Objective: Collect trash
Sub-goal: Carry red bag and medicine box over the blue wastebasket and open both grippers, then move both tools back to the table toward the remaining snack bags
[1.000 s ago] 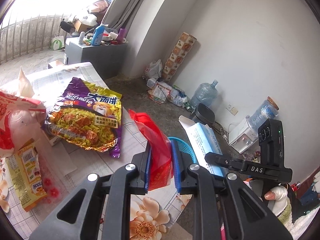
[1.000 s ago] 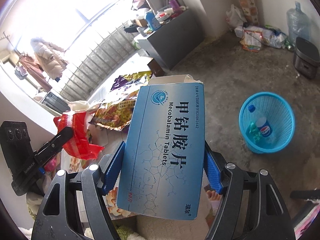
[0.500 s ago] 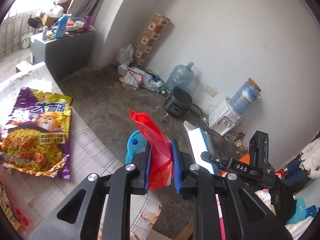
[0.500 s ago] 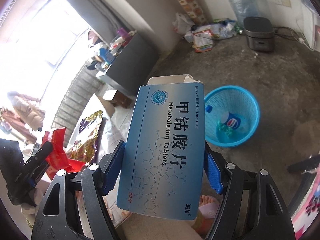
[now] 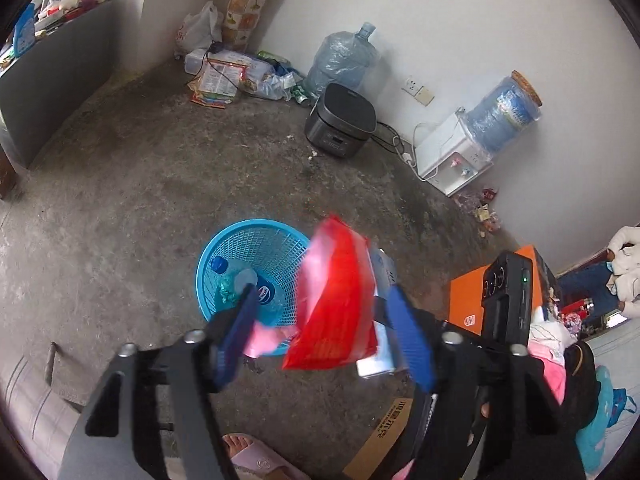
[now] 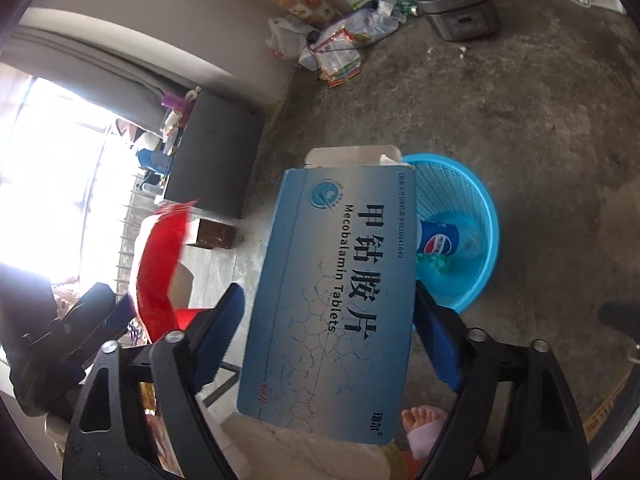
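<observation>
Now over blue basket [image 5: 256,240] on floor. Left tool [image 5: 320,334] just opened wide, red wrapper [image 5: 336,300] loose between pads, blurred. Right tool [image 6: 328,332] just opened too, gaps showing beside blue pill box [image 6: 332,300]. Bottle [image 6: 438,240] inside basket.

Both grippers, the left gripper [image 5: 320,332] and right gripper [image 6: 336,340], have black frames, silver screws and blue pads; the person seemingly wears pink slippers [image 5: 256,456].
</observation>
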A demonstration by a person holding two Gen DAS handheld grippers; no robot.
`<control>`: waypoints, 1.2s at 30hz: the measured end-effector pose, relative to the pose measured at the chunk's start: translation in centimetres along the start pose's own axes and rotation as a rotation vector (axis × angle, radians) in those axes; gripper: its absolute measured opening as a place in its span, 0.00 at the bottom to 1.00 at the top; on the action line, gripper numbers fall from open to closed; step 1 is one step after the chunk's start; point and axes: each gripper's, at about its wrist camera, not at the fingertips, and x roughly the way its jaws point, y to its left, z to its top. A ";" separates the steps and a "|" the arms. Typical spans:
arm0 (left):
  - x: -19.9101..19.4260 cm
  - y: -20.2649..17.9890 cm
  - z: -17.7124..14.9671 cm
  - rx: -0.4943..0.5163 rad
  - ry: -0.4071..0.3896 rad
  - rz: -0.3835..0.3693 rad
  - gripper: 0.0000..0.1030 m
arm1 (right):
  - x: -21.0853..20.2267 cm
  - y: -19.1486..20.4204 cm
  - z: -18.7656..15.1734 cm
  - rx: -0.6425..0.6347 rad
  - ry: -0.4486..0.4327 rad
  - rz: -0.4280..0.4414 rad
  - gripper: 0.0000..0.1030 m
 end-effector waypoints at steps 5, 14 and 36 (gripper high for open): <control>1.5 0.8 0.3 -0.008 0.000 0.069 0.67 | 2.9 -4.4 1.0 0.120 0.008 -0.115 0.82; -10.0 0.9 -4.7 0.067 -0.170 0.062 0.67 | -0.4 -4.4 -1.9 0.064 -0.045 -0.137 0.73; -41.7 16.5 -36.9 -0.488 -0.817 0.607 0.70 | 5.9 32.9 -16.0 -0.762 0.205 0.377 0.81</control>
